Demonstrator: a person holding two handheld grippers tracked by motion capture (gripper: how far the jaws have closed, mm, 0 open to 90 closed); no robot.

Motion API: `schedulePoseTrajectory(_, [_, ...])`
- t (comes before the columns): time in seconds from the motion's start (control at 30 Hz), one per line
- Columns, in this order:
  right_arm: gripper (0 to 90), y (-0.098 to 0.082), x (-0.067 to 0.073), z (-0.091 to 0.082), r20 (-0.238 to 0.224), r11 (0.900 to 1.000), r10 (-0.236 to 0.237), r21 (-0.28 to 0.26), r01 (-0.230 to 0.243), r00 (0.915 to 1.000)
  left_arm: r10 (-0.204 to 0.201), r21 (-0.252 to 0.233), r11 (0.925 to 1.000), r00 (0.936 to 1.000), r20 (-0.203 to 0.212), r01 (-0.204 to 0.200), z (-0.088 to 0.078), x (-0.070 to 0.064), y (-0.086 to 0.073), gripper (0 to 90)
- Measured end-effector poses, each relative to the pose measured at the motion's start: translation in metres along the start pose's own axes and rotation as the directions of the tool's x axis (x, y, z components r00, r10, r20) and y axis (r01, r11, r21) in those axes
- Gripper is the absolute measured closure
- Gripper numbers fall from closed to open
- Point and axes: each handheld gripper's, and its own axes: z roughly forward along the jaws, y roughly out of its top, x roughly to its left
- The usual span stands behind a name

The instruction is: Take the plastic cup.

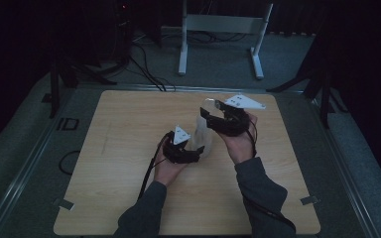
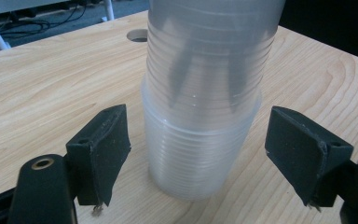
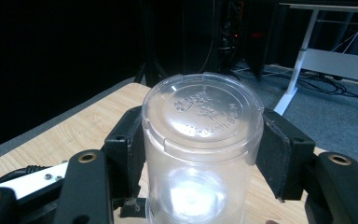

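Observation:
A stack of clear ribbed plastic cups (image 1: 198, 135) stands upside down in the middle of the wooden table (image 1: 129, 129). In the left gripper view the lower cups (image 2: 198, 158) rest on the wood, and the upper cups (image 2: 212, 56) rise out of them. My left gripper (image 2: 203, 154) stands open around the lower cups, with a gap at each pad; in the high view the left gripper (image 1: 197, 151) is low beside the stack. My right gripper (image 3: 203, 154) is shut on the top cup (image 3: 203, 121), whose embossed bottom faces the camera. The right gripper (image 1: 209, 111) holds the top of the stack.
A round cable hole (image 2: 139, 35) lies in the tabletop behind the stack. A white desk frame (image 1: 223, 25) and floor cables (image 1: 144, 64) sit beyond the far edge. Small metal brackets (image 1: 62, 203) mark the near corners. Both forearms come in from the bottom.

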Motion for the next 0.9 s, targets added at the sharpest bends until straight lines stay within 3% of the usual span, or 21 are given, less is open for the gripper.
schedulePoseTrajectory(0.43, [39.3, 0.007, -0.01, -0.018, 0.016, 1.0, 0.0, -0.03, 0.0, 0.9999, -0.014, -0.011, 0.9998, 0.9999, -0.002, 0.014, -0.006, 0.001, -0.004, 22.8])
schedulePoseTrajectory(0.9, [39.4, 0.0, -0.026, -0.035, 0.059, 0.999, 0.011, -0.032, -0.009, 0.9982, -0.009, -0.008, 0.9999, 0.9999, 0.008, 0.009, -0.012, 0.003, -0.008, 23.0])
